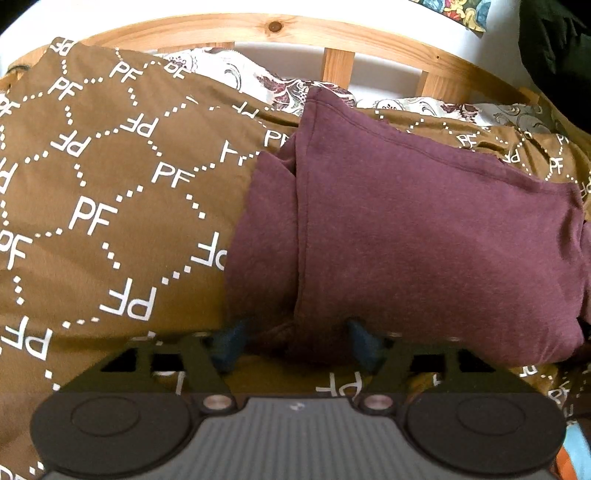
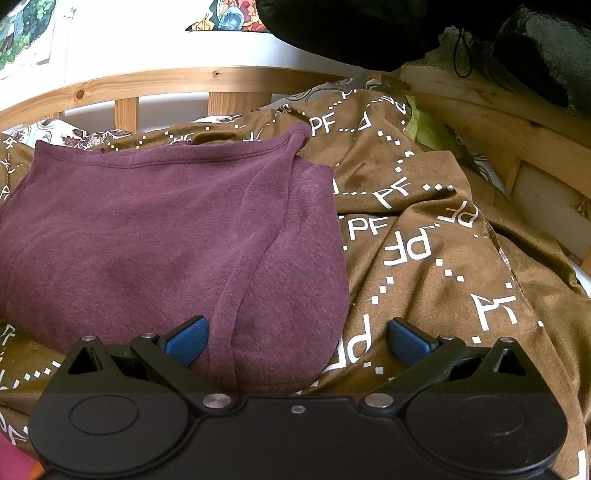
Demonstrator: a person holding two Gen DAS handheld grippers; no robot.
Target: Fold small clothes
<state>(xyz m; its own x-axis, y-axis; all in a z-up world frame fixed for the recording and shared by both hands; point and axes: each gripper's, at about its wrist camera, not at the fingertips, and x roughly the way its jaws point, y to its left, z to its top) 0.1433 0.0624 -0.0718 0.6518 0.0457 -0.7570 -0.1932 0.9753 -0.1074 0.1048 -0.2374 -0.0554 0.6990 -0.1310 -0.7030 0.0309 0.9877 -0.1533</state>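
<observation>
A maroon garment [image 1: 424, 229] lies folded on a brown blanket [image 1: 110, 192] printed with white "PF" letters. In the left wrist view its near left edge, with a folded-in flap, sits between the blue pads [image 1: 231, 343] of my left gripper [image 1: 297, 343], whose jaws stand apart and do not press on the cloth. In the right wrist view the same garment [image 2: 147, 236] fills the left half. Its near right corner lies between the wide-spread pads [image 2: 408, 343] of my right gripper [image 2: 297, 345], which is open.
A wooden slatted bed rail [image 1: 332, 37] runs along the far side, and its corner [image 2: 498, 122] rises at the right. A floral sheet [image 1: 258, 81] shows behind the blanket. A yellow-green cloth [image 2: 424, 129] lies by the rail, under dark bags [image 2: 369, 29].
</observation>
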